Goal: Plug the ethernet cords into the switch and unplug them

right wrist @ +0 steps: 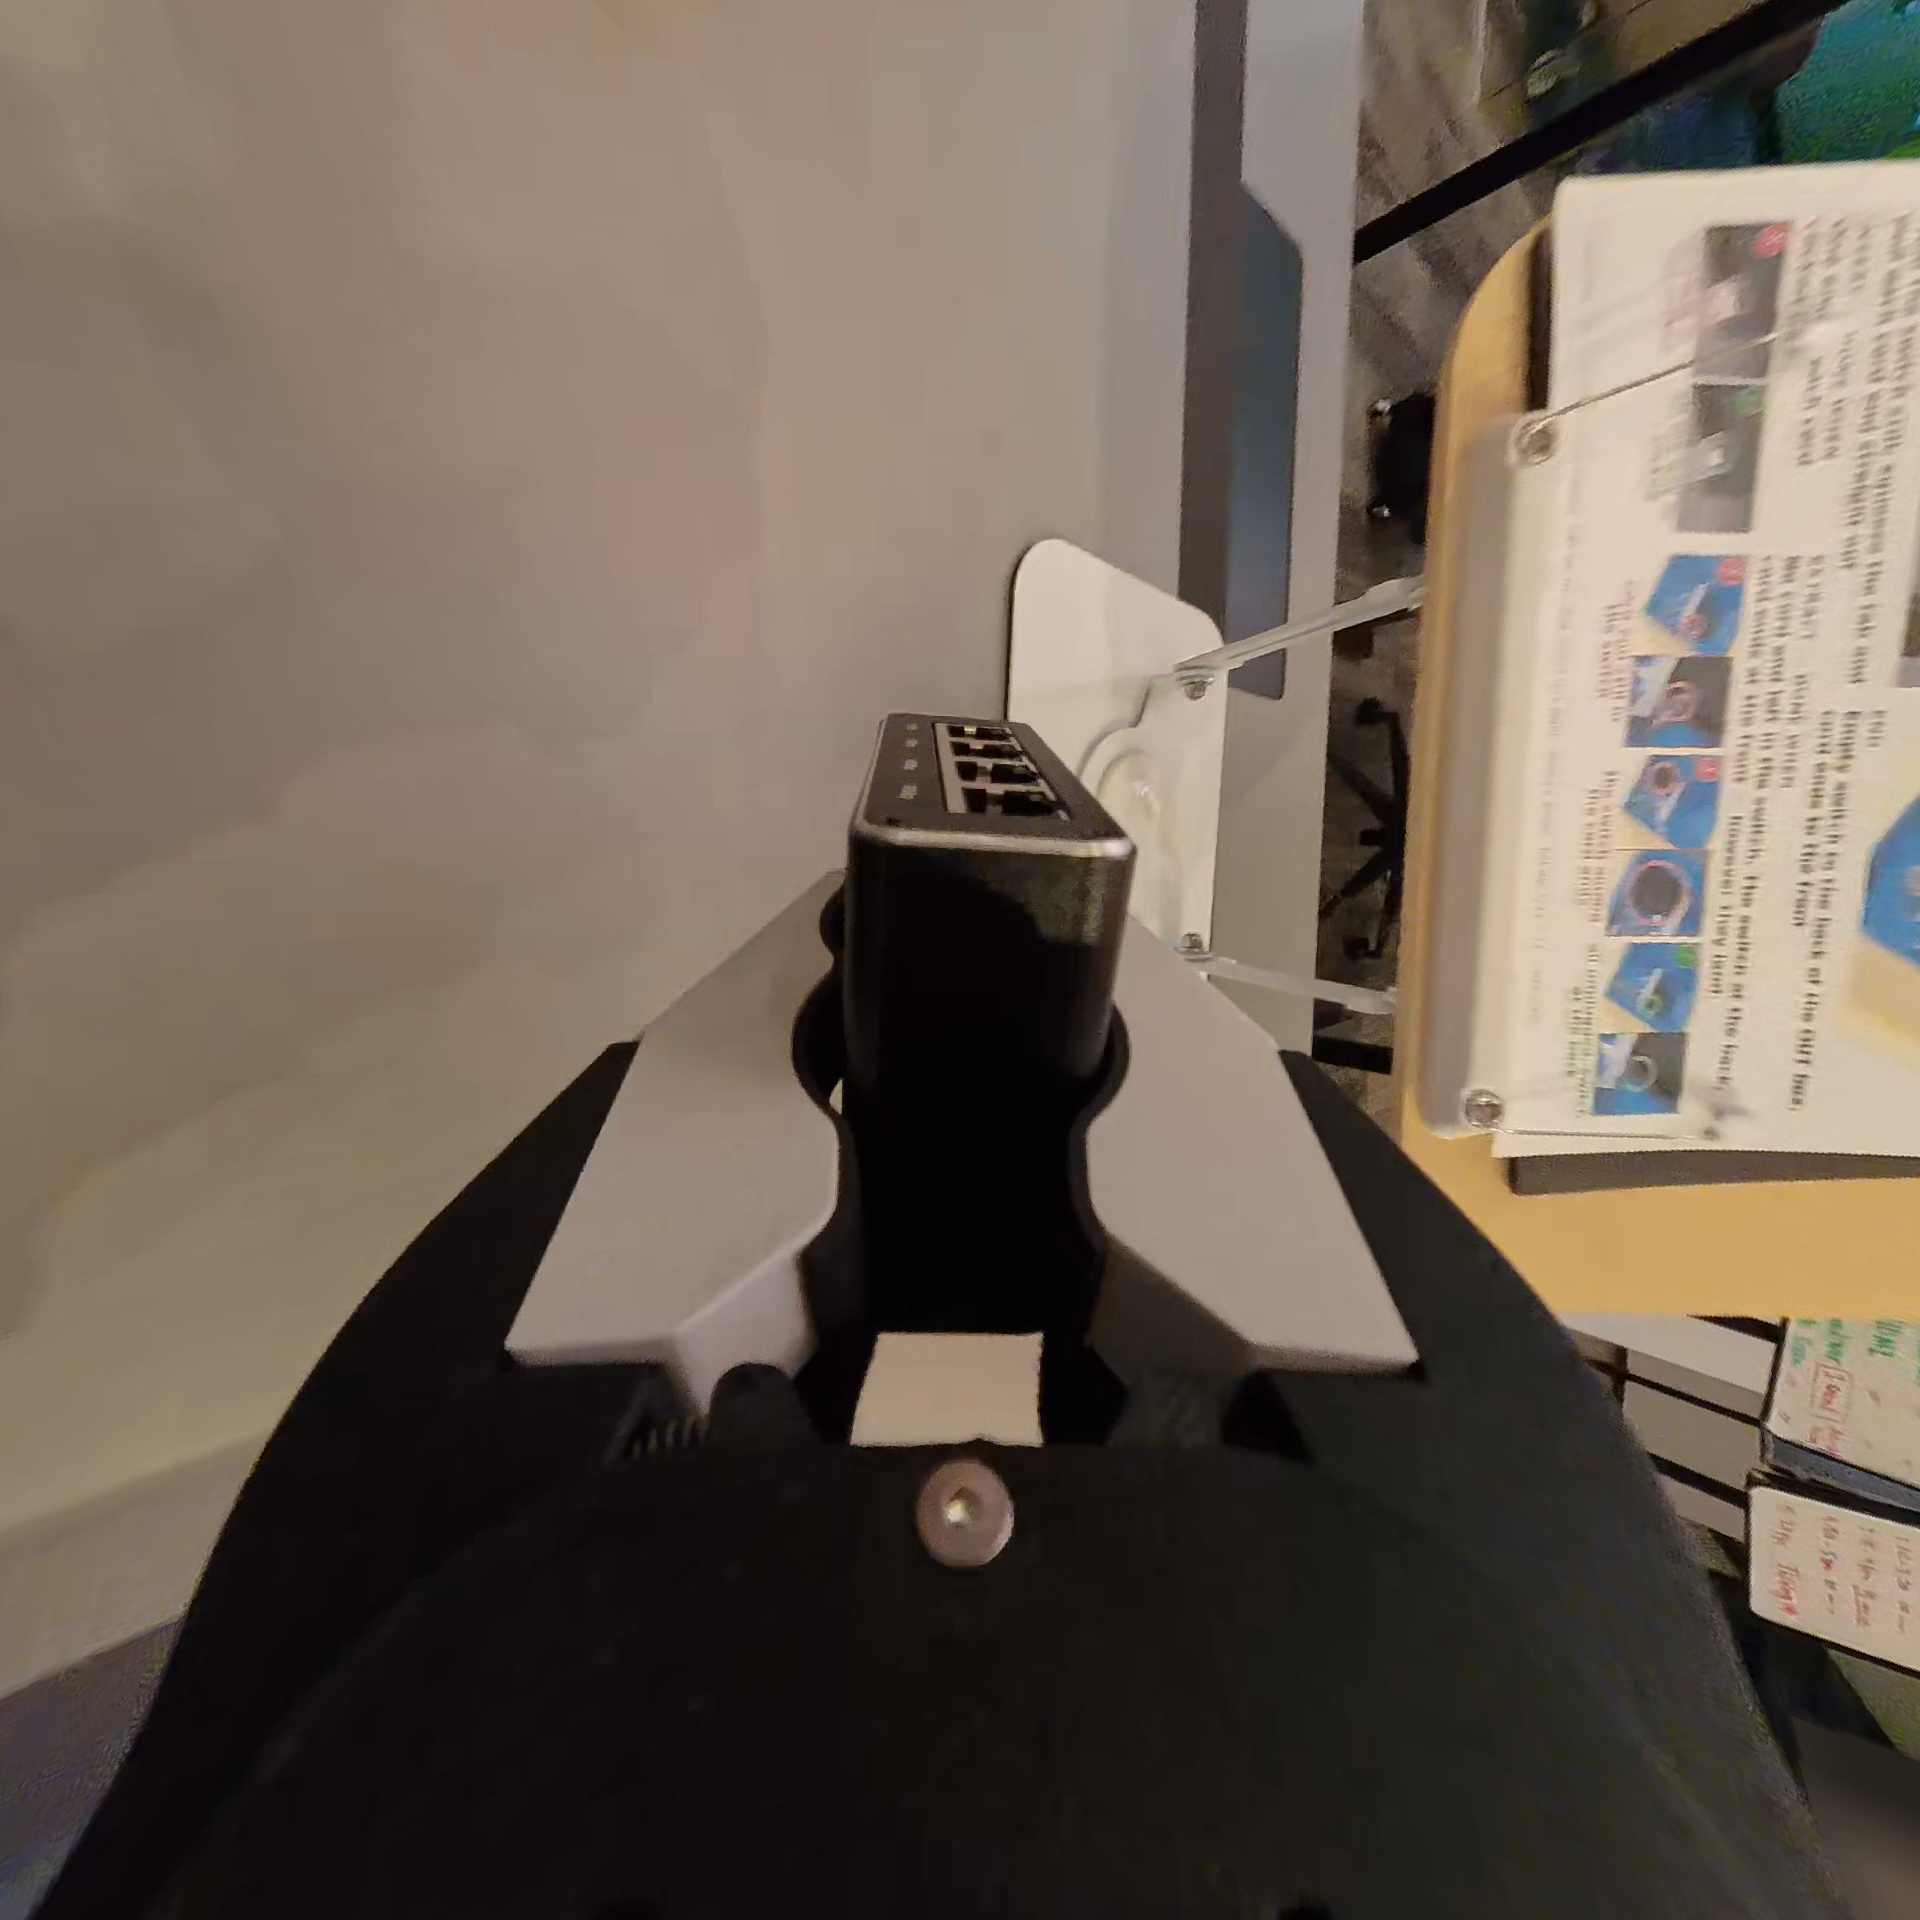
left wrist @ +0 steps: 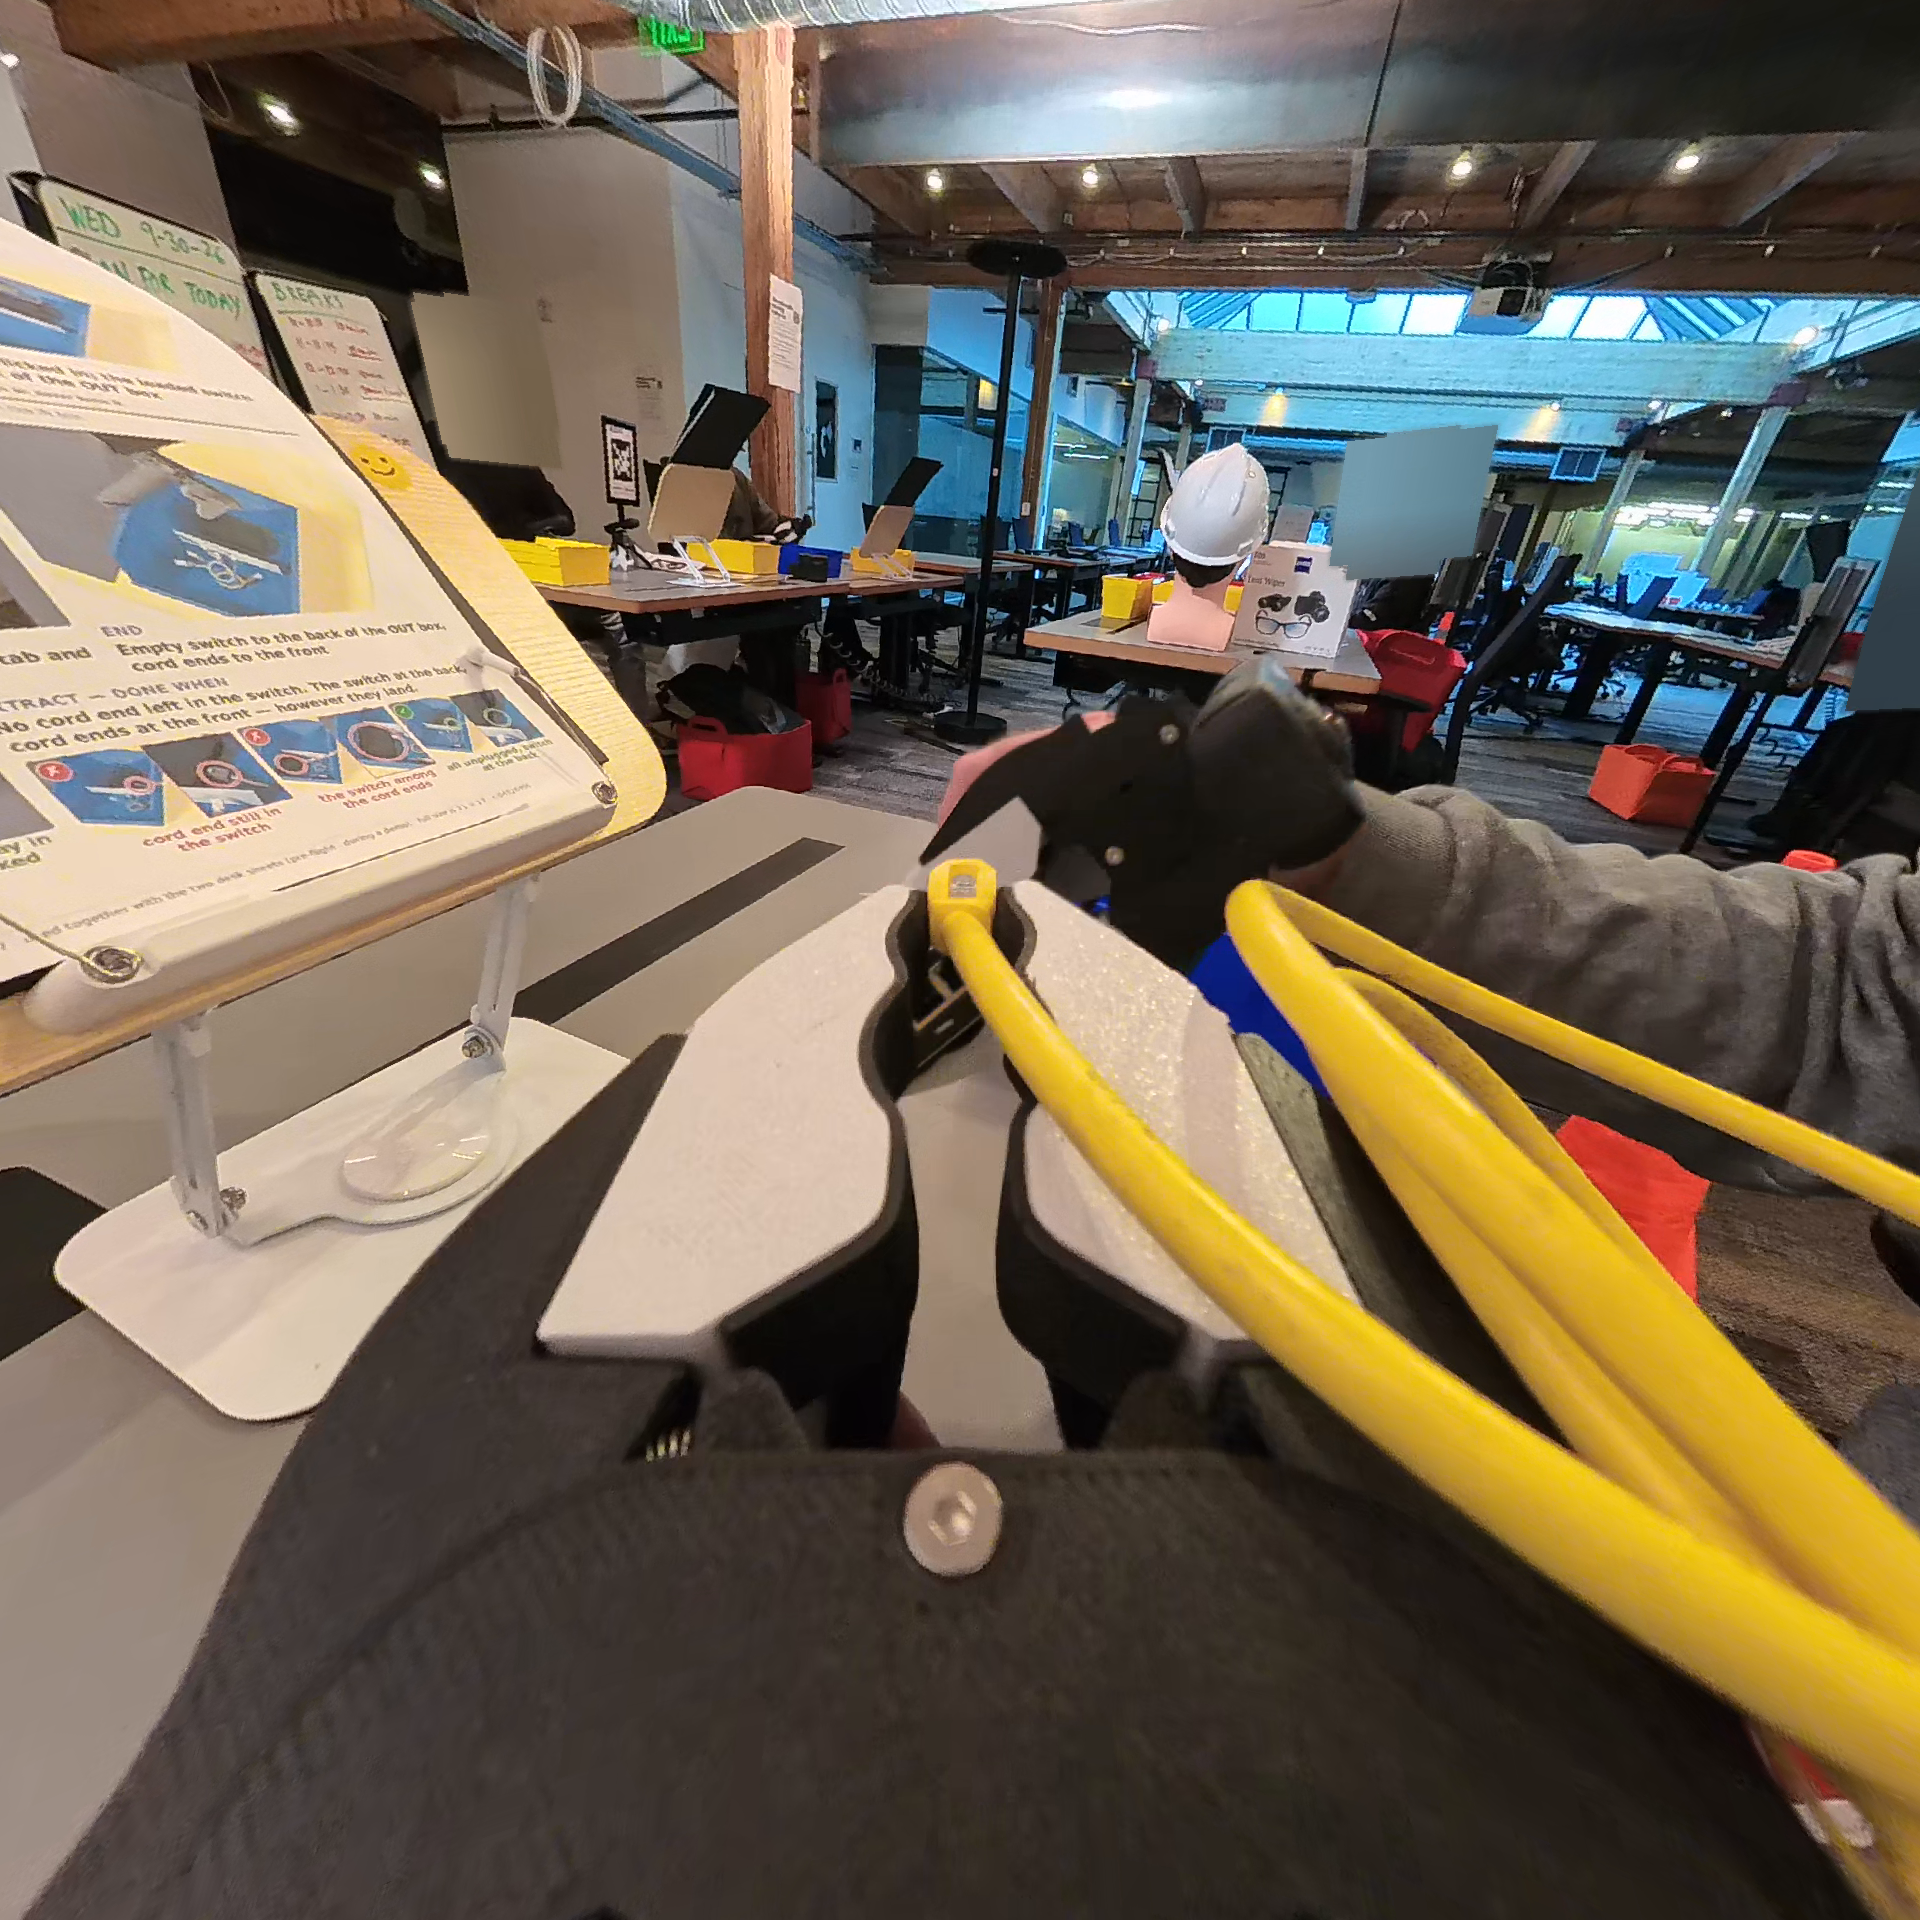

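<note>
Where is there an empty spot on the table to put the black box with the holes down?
The grey tabletop is bare left of the left claw, in front of the white stand base under the tilted instruction board. It's crowded to the right: yellow ethernet cord loops and a grey sleeve. The right claw holds the black rectangular network switch.

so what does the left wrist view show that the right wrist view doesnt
Only the left wrist view shows the left gripper shut on the plug end of the yellow ethernet cord, whose loops trail to the right, plus a grey sleeve and the open office behind.

Only the right wrist view shows the right gripper shut on the black switch, its ports seemingly empty.

Both show the instruction sheet on its white stand on the grey table.
</note>
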`<state>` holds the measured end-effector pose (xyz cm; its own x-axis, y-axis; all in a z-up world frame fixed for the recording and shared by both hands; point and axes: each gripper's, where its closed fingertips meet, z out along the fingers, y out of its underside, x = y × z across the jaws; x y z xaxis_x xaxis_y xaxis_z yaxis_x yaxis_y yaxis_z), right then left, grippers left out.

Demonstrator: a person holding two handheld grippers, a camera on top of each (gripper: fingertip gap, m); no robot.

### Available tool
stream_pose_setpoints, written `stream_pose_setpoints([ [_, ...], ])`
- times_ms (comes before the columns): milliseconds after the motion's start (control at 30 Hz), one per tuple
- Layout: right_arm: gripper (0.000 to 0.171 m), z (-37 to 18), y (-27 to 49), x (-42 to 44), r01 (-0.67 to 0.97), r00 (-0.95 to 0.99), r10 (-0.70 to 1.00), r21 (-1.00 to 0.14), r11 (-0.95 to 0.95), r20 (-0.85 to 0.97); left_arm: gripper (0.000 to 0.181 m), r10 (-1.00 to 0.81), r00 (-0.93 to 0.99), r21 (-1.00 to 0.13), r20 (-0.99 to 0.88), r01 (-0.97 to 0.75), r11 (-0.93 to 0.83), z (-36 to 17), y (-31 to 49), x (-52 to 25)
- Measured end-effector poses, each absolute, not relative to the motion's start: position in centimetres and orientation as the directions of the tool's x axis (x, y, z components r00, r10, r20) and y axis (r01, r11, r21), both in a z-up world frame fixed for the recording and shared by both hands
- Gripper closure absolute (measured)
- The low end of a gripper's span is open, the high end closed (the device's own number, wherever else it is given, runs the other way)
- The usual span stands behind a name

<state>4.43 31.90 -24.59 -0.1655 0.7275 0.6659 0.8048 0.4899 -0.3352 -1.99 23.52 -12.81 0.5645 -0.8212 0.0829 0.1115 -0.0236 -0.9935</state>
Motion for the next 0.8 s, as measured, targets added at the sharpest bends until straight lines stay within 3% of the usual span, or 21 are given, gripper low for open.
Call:
stream_pose_setpoints([
  [233,0.138,-20.0,30.9,4.1,0.770,-0.075,0.614,-0.346,0.537,0.786,0.169,-0.811,0.580,-0.992,0.080,0.125,-0.008,-12.1,23.5,-2.0],
  [800,0.138,-17.5,28.9,3.7,0.770,0.023,0.438,-0.295,0.566,0.899,0.169,-0.798,0.584,-0.980,0.151,0.195,-0.042,-12.5,23.8,-1.4],
])
